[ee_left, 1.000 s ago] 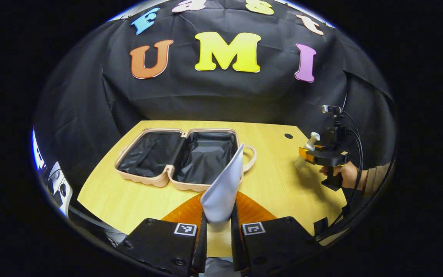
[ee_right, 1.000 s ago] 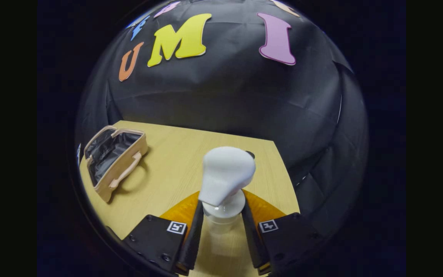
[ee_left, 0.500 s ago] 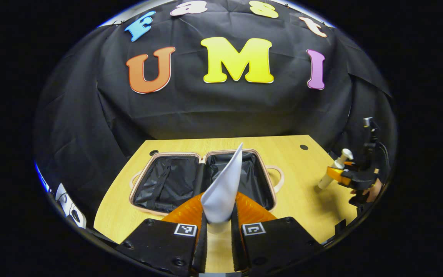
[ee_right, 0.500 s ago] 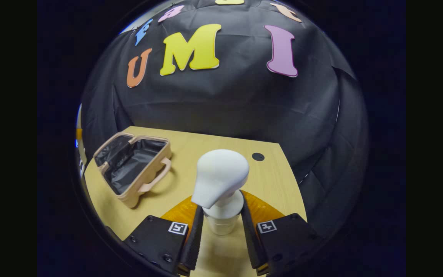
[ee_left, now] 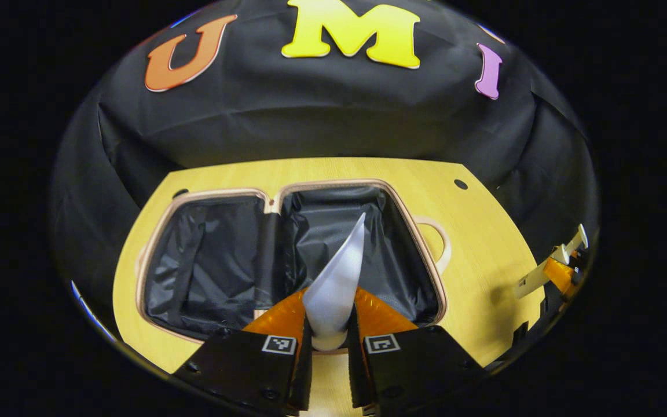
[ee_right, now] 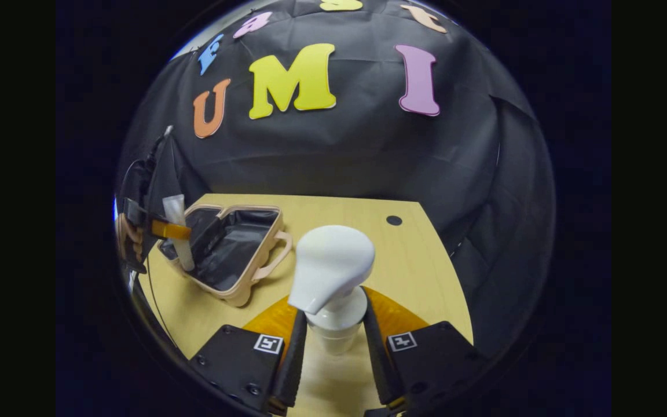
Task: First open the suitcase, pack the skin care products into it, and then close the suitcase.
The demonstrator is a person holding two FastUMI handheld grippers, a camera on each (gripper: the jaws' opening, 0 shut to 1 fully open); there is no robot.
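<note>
The left gripper (ee_left: 327,370) is clamped on the capped end of a soft white squeeze tube (ee_left: 336,284), whose long axis runs forward and up along the fingers, crimped tip leading. Directly below and ahead lies the open beige hard-shell suitcase with black lining (ee_left: 287,249), both halves flat near the far left corner of the light wooden bench (ee_left: 484,272); the tube hangs over its right half, so the release is probably a short drop.

The right gripper (ee_right: 333,359) holds the neck of a white pump bottle (ee_right: 330,272), upright, with the suitcase well off to its left. No brand or label can be read on either product.
</note>
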